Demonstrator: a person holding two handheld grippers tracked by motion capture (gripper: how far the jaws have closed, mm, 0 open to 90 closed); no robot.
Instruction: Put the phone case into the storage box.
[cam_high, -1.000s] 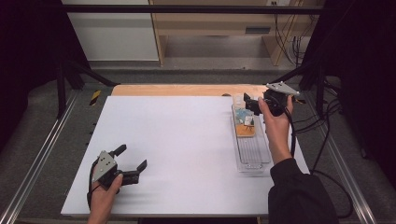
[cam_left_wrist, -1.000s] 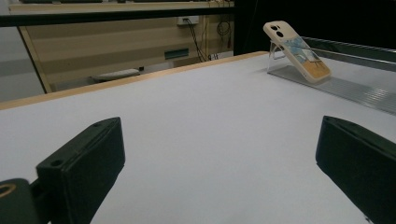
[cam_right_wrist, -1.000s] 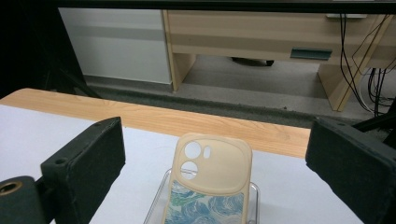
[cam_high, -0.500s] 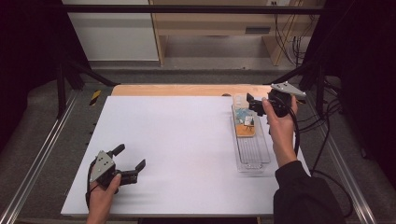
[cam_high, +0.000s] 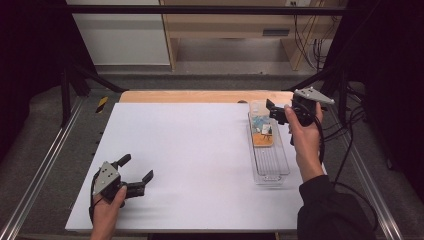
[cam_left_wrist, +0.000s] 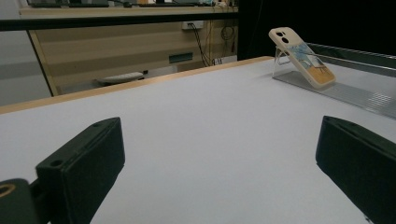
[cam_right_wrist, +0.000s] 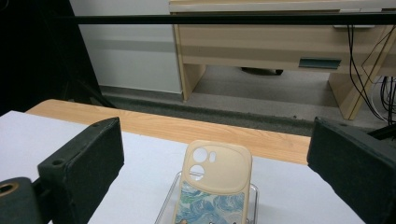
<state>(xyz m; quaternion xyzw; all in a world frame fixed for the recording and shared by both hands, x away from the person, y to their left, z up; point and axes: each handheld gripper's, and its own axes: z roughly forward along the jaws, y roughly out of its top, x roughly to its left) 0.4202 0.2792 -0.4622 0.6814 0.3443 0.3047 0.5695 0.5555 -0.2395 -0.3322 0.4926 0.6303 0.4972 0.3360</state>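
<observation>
A cream phone case with a blue and orange picture leans upright in the far end of a clear plastic tray at the table's right. My right gripper hovers just above and to the right of the case's top, jaws open with nothing between them. In the right gripper view the phone case stands below and between the jaws of the right gripper, camera cut-outs upward. My left gripper rests open near the front left of the white table. In its view, the left gripper faces the phone case far off.
The white table top ends in a wooden strip at the far edge. Black frame posts and cables stand to the right. A desk stands on the floor beyond the table. The tray's near end holds nothing.
My right gripper has drawn back a little to the right, away from the phone case. The left gripper has barely moved.
</observation>
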